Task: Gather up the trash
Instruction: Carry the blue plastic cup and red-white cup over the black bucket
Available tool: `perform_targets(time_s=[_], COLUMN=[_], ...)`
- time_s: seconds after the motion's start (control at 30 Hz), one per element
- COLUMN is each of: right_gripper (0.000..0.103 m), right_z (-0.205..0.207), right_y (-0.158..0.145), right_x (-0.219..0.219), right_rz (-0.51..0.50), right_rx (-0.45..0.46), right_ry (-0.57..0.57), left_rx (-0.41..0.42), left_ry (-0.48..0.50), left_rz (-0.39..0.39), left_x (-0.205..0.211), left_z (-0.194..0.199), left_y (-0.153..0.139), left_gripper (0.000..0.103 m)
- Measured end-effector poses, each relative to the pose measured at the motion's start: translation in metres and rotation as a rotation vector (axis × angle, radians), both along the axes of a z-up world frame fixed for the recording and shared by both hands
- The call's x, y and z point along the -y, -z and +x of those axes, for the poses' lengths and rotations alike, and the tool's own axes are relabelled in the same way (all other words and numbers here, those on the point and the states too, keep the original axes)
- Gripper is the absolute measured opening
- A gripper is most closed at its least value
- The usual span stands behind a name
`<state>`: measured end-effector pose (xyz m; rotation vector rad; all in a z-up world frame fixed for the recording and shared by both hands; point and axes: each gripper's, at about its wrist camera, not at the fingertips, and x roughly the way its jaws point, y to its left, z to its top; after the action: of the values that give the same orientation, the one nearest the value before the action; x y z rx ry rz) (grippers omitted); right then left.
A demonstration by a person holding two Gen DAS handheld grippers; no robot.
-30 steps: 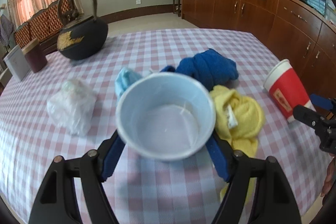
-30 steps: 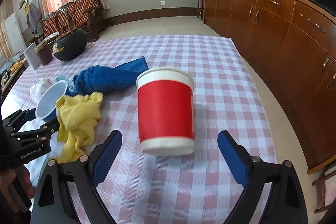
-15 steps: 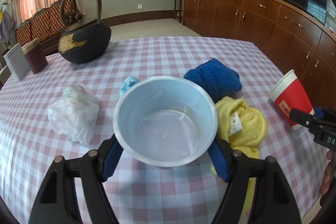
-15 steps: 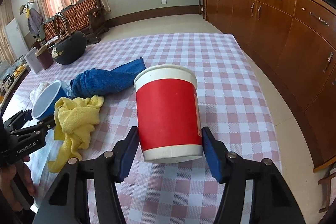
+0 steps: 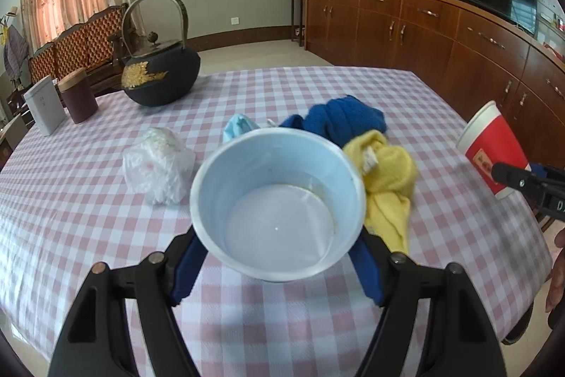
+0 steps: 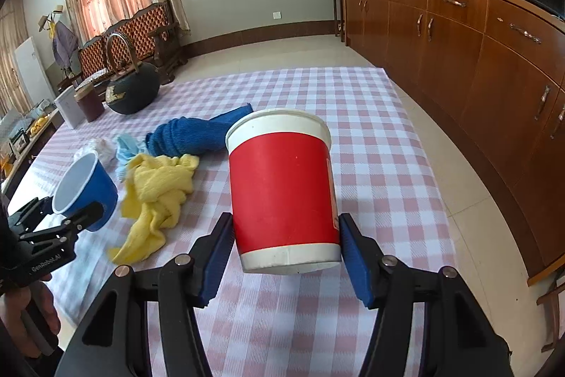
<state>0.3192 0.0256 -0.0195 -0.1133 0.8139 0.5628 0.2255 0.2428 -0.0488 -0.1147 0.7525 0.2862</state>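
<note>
My left gripper (image 5: pixel 277 265) is shut on a blue paper cup (image 5: pixel 279 211) with a white inside, held above the checked table; it also shows in the right wrist view (image 6: pixel 86 189). My right gripper (image 6: pixel 286 257) is shut on a red paper cup (image 6: pixel 282 189), lifted off the table and tilted; it shows at the right of the left wrist view (image 5: pixel 491 152). A crumpled clear plastic bag (image 5: pixel 159 165) and a light blue wad (image 5: pixel 237 127) lie on the table beyond the blue cup.
A blue towel (image 5: pixel 340 122) and a yellow cloth (image 5: pixel 386 179) lie mid-table. A black iron kettle (image 5: pixel 159 76), a brown canister (image 5: pixel 77 99) and a white box (image 5: pixel 44 108) stand at the far left. Wooden cabinets (image 6: pixel 476 59) line the right wall.
My right gripper closed on the red cup and lifted it off the table, tilting it. My left gripper kept its hold on the blue cup and raised it.
</note>
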Motion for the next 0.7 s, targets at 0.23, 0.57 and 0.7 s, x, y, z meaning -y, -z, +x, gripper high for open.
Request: perform_targets(time_s=[0.23, 0.57, 0.7], right_gripper=[0.061, 0.061, 0.061], right_z=[-0.037, -0.078, -0.092], right_y=[-0.014, -0.032, -0.038], right_x=[0.024, 0.075, 0.097], right_rz=[0.016, 0.032, 0.031], right_rx=[0.025, 0.05, 0.06], right_ry=[0.018, 0.084, 0.117], left_rx=[0.002, 0.03, 0.042], left_ry=[0.042, 0.12, 0.161], left_rz=[-0.006, 0.01, 0.01], left_x=[0.021, 0.068, 0.089], left_z=[-0.018, -0.041, -0.046], left_y=[-0.006, -0.021, -0.027], left_gripper=[0.075, 0.075, 0.075])
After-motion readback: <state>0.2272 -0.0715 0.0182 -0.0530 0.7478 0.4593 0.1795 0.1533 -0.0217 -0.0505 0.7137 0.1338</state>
